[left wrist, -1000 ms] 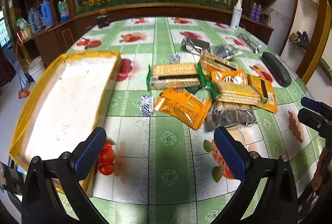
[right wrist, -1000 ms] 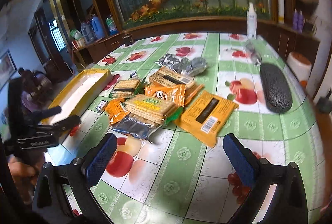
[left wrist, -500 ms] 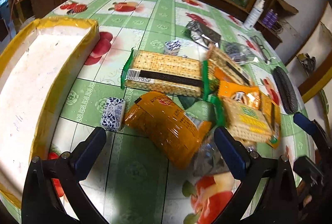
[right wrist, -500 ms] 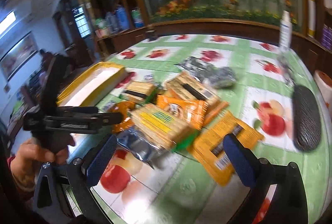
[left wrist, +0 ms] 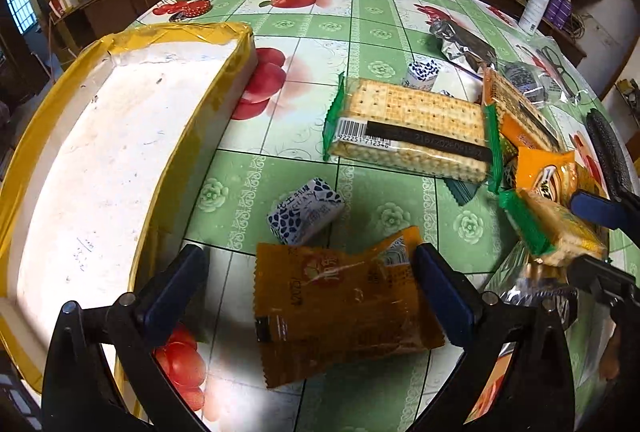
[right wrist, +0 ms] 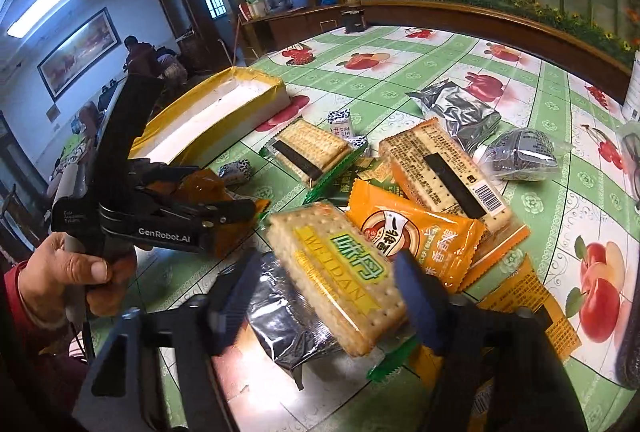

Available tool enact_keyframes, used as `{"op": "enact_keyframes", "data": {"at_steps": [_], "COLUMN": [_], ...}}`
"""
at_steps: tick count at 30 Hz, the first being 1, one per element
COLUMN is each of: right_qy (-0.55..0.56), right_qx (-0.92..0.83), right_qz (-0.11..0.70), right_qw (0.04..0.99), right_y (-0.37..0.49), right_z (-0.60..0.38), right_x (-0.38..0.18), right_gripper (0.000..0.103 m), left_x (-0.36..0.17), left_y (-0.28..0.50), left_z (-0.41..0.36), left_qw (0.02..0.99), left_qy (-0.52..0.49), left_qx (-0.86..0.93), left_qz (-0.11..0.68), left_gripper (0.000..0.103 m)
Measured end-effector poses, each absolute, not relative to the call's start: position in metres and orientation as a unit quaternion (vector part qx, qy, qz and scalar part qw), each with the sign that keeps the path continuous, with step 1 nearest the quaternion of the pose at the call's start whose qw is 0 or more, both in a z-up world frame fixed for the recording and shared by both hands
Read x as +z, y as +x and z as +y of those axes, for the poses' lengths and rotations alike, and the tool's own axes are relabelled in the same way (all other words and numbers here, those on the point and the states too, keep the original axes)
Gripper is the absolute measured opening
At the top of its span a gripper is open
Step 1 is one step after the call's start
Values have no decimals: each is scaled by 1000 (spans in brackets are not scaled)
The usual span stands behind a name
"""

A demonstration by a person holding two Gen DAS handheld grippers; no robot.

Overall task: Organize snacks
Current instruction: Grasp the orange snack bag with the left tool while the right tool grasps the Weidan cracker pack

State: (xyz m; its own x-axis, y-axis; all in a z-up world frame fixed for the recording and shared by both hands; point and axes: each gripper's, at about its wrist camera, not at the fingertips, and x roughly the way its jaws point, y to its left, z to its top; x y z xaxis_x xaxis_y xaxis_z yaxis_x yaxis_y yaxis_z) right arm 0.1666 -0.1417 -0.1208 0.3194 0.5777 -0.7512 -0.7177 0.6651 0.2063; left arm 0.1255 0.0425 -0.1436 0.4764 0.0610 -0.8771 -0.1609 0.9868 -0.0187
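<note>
My left gripper [left wrist: 312, 284] is open with its jaws on either side of an orange snack packet [left wrist: 340, 312] lying on the table. It also shows in the right wrist view [right wrist: 236, 212]. My right gripper [right wrist: 320, 296] straddles a yellow-label cracker pack [right wrist: 340, 268], which looks tilted up off the pile. That pack also shows in the left wrist view [left wrist: 556, 228]. A white tray with a yellow rim [left wrist: 100, 160] lies left of the packet, empty.
A pile of snacks lies on the green tablecloth: a clear cracker pack [left wrist: 412, 128], an orange bag [right wrist: 412, 232], a silver bag [right wrist: 460, 108], small blue-white candies [left wrist: 304, 212]. A dark case [left wrist: 608, 148] and a spray bottle [left wrist: 536, 4] sit at the right.
Both grippers moved forward and down into the snacks. The left one came around the orange packet, the right one narrowed around the cracker pack, which now looks lifted.
</note>
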Motion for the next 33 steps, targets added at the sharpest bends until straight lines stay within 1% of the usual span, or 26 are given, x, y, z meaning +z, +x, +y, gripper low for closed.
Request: {"op": "enact_keyframes", "data": {"at_steps": [4, 7, 11, 15, 18, 20, 24, 27, 29, 30, 31, 33], "right_qy": [-102, -113, -106, -100, -98, -96, -95, -93, -96, -99, -102, -108], "right_qx": [403, 400, 395, 393, 388, 387, 389, 390, 392, 392, 391, 391], "right_qz": [432, 440, 448, 454, 452, 452, 450, 450, 451, 451, 453, 456], "right_qw": [800, 796, 795, 793, 797, 798, 798, 798, 796, 796, 795, 793], "right_y": [169, 170, 164, 159, 159, 160, 158, 157, 157, 157, 157, 160], "right_z": [-134, -130, -140, -149, -151, -150, -147, -146, -147, -146, -146, -146], "right_x": [-126, -129, -129, -130, -128, -127, -123, -121, -121, -121, -123, -126], "right_gripper": [65, 64, 59, 58, 58, 58, 58, 58, 58, 58, 58, 59], "left_x": [-142, -141, -142, -141, -139, -137, -136, -140, -143, -142, -142, -138], "left_y": [131, 131, 115, 103, 107, 116, 129, 135, 133, 130, 127, 122], "left_z": [38, 28, 21, 6, 3, 4, 4, 15, 25, 26, 27, 26], "left_qw": [849, 847, 841, 823, 825, 831, 832, 819, 816, 818, 818, 821], "left_qy": [-67, -58, -22, 49, 104, 123, 151, 124, 97, 100, 101, 104], "left_qx": [39, 22, -22, -99, -92, -88, -119, -149, -164, -165, -168, -172], "left_qz": [522, 529, 540, 557, 547, 535, 521, 541, 546, 542, 541, 535], "left_gripper": [103, 103, 103, 103, 103, 103, 103, 103, 101, 98, 95, 81]}}
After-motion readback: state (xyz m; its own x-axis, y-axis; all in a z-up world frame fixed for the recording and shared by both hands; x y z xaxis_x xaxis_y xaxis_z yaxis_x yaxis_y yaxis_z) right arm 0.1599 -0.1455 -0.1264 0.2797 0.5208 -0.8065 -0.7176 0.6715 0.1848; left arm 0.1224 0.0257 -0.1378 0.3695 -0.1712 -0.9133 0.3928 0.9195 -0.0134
